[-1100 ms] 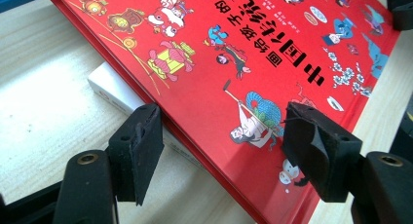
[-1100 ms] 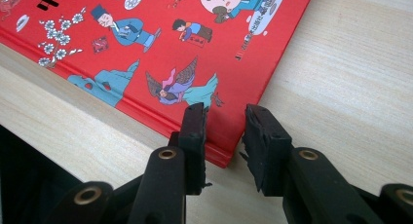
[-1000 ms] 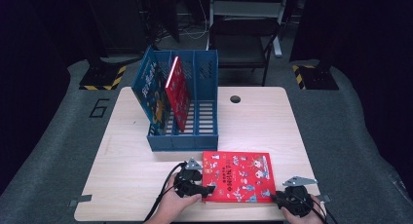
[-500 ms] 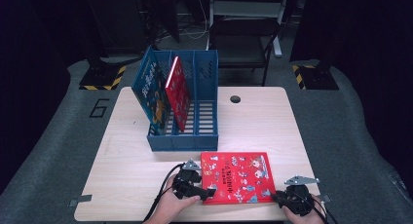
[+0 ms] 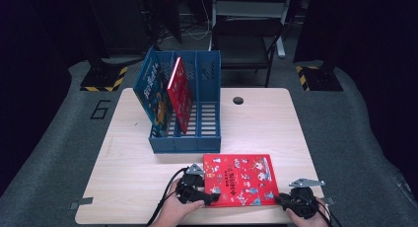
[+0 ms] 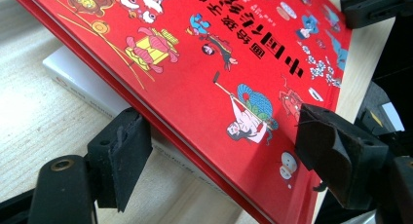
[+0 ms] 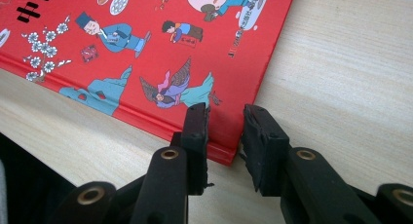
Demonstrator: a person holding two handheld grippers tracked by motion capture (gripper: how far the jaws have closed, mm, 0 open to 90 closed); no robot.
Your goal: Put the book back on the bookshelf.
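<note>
Currently the red picture book [image 5: 241, 179] lies flat on the wooden table [image 5: 123, 172], directly between the two tools and close to the person's edge. The left gripper [image 5: 209, 196] sits at the book's near left corner. Its jaws have just been opening and now stand wide: in the left gripper view the book's edge [image 6: 204, 102] passes between the two pads, one pad below the cover on the table side, the other above the cover and clear of it, so nothing is clamped. A white book [image 6: 92, 87] lies under the red one, just ahead of the lower pad.

The right gripper [image 5: 285, 201] is at the book's near right corner. In the right gripper view its jaws are drawn nearly together with a narrow gap; the corner of the red cover [image 7: 214, 131] lies under and between the tips, with one tip over the cover and the other over bare table. Whether the pads pinch the cover cannot be told.

Beyond both grippers, across the table, stands a blue file rack [image 5: 207, 133] holding a blue book [image 5: 155, 96] and a second red book [image 5: 180, 94], leaning.
</note>
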